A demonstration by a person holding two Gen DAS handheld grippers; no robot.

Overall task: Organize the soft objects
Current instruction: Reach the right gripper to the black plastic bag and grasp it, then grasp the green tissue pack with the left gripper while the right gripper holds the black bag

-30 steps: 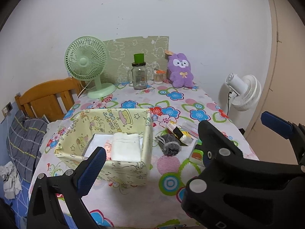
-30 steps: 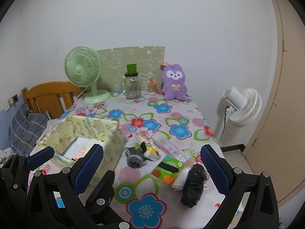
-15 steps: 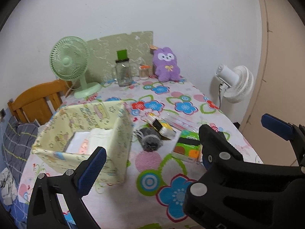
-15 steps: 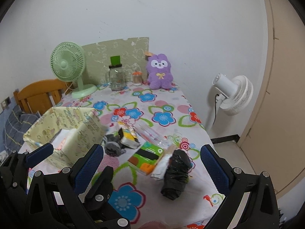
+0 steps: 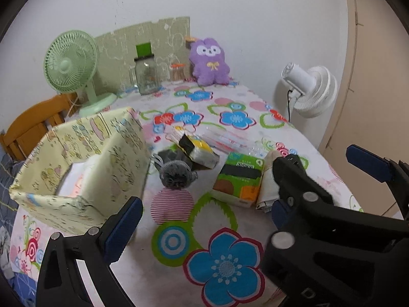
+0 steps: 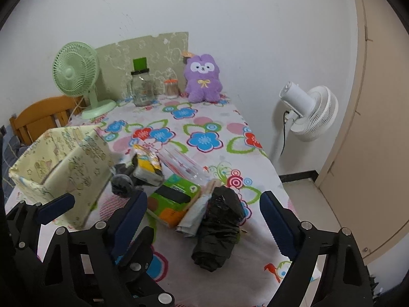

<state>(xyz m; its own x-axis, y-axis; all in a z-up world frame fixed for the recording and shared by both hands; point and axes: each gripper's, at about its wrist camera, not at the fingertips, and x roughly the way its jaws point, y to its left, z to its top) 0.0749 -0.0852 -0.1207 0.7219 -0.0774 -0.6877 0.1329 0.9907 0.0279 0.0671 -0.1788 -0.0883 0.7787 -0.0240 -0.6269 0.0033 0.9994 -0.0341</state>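
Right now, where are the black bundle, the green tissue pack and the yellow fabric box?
black bundle (image 6: 219,227), right wrist view, its middle.
green tissue pack (image 5: 239,176), left wrist view, top face.
yellow fabric box (image 5: 122,161), left wrist view, right wall.

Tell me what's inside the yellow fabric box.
The left wrist view shows white folded cloth lying on the floor of the box, with a pink patch on it. The near wall hides the rest of the floor, so anything else there cannot be seen.

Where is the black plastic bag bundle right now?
In the right wrist view the black bag bundle lies low centre, near the table's right edge, against the folded paper beside the green packet.
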